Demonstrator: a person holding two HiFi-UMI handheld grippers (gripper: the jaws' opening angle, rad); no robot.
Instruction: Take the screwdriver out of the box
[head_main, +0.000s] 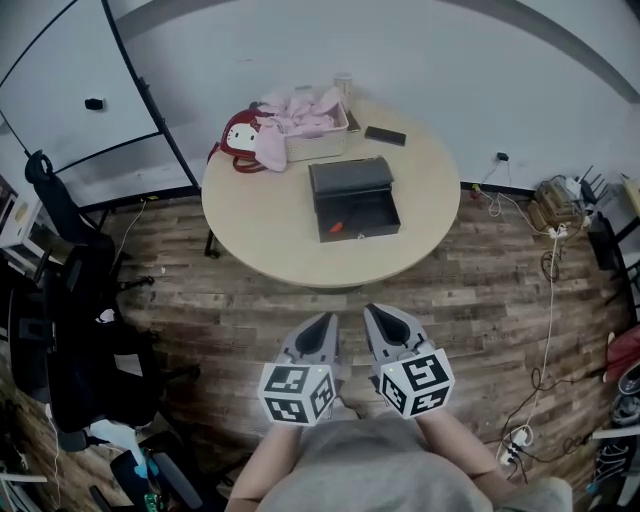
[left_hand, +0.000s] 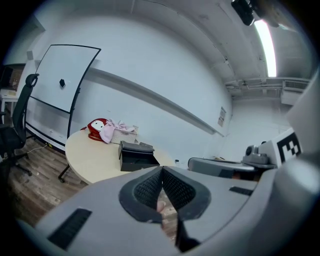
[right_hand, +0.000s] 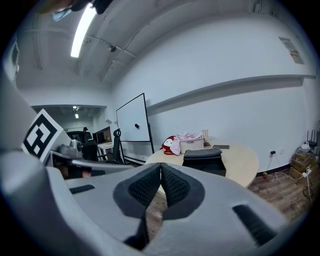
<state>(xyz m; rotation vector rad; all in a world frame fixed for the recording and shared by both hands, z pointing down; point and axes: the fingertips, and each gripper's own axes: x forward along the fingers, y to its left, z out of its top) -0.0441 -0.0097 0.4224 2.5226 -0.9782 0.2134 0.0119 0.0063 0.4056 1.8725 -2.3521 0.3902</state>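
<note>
Left hand-held gripper (head_main: 322, 322) and right hand-held gripper (head_main: 380, 314) clenched, empty; screwdriver (head_main: 337, 227) well ahead in open box (head_main: 350, 178) on surface (head_main: 250, 225), marginally nearer the left.

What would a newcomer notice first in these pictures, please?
The pale round table in mid-frame of the head view draws the eye, with an open black box on it and a small orange piece inside, likely the screwdriver. Behind the box sit a basket of pink cloth and a red bag. Nearest the camera, the left gripper and right gripper hang shut and empty, short of the table.
</note>
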